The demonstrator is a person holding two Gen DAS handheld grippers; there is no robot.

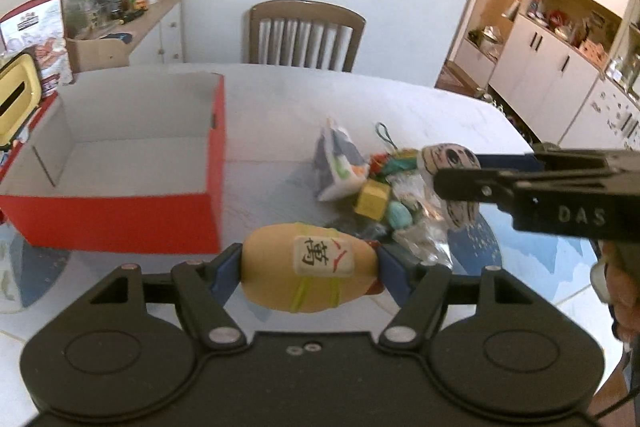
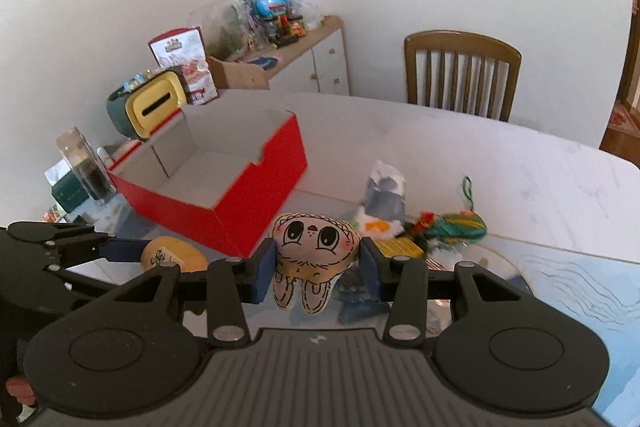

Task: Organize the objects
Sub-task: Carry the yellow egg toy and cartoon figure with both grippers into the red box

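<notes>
My left gripper (image 1: 310, 269) is shut on a tan barrel-shaped toy (image 1: 308, 267) with a label and yellow bands, held above the table in front of the empty red box (image 1: 120, 219). My right gripper (image 2: 316, 263) is shut on a beige plush with a drawn face (image 2: 314, 251), lifted over the pile. In the left wrist view that plush (image 1: 452, 159) hangs from the right gripper's black fingers (image 1: 472, 183). In the right wrist view the barrel toy (image 2: 174, 255) and the left gripper sit at lower left, near the red box (image 2: 240, 203).
A pile of small toys (image 1: 380, 203) lies on the white table (image 1: 420, 107): a grey-white pouch (image 2: 384, 195), a yellow cube (image 1: 372, 201), a green-orange knitted item (image 2: 456, 227). A chair (image 1: 304, 35) stands behind. A yellow tissue holder (image 2: 152, 107) and clear bottle (image 2: 84, 167) stand left of the box.
</notes>
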